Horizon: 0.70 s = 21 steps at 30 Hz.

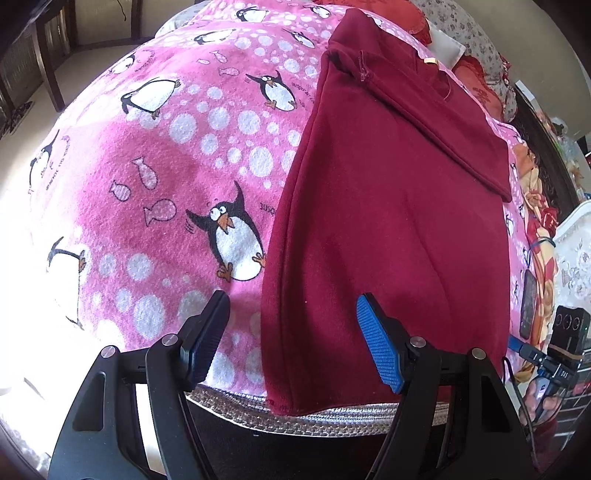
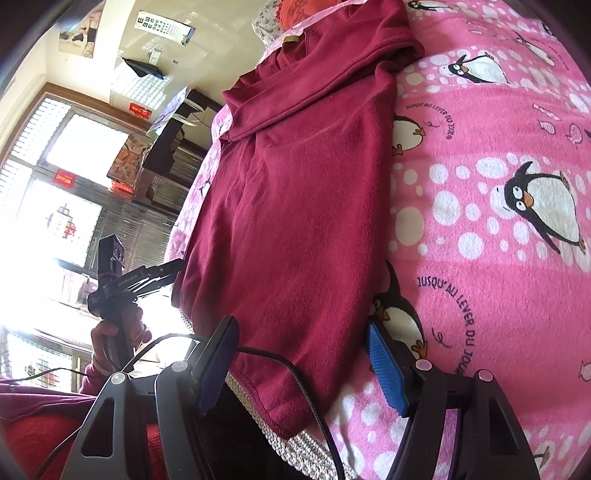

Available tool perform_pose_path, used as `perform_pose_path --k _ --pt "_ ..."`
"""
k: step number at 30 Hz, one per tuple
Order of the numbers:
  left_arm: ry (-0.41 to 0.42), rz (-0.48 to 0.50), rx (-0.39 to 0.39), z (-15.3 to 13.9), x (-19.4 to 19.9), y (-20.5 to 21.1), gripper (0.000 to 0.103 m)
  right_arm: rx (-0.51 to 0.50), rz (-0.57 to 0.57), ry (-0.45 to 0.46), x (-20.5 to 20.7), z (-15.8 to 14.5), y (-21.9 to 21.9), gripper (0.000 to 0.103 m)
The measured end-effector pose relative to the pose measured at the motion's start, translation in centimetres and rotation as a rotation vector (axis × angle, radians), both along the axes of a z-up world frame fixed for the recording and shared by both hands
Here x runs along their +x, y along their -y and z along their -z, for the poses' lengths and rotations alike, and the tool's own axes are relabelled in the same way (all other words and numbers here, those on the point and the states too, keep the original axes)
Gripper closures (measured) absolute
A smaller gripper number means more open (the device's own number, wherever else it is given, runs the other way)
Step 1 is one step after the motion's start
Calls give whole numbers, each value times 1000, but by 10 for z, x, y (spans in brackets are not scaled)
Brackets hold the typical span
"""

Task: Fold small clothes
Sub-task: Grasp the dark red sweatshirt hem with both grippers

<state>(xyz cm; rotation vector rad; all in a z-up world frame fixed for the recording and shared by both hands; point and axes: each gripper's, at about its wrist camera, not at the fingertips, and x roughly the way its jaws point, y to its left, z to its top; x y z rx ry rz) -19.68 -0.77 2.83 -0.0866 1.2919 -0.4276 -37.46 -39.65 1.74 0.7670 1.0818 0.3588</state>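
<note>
While lying lengthwise on the penguin-print pink blanket (image 1: 155, 192), maroon garment (image 1: 388, 221) already narrowed, sleeve folded across. Left tool (image 1: 291, 343) and right tool (image 2: 301, 363) spread apart, empty, above the near hem. Next, likely: pinching hem corners, folding upward.

Bed covered by a pink penguin-print blanket (image 1: 177, 177). Far left: dark wooden chair (image 1: 48, 55) on pale floor (image 1: 33, 122). Sunlit barred windows (image 2: 55, 177); eye chart (image 2: 162, 24) on white wall.
</note>
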Motion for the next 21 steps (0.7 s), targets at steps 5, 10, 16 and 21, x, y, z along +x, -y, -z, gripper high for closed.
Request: perform_pose_path --k 5,10,16,21 --pt "-75 54 -78 4 -2 -4 31 63 -22 7 -6 3 1 36" --pt "-80 113 -68 8 -6 0 31 91 -48 12 -6 4 -3 36" --pt "-117 99 -116 14 2 7 24 58 -88 19 0 3 -19 36" --pt "-132 152 -96 12 4 12 21 101 -68 23 3 6 -15 36"
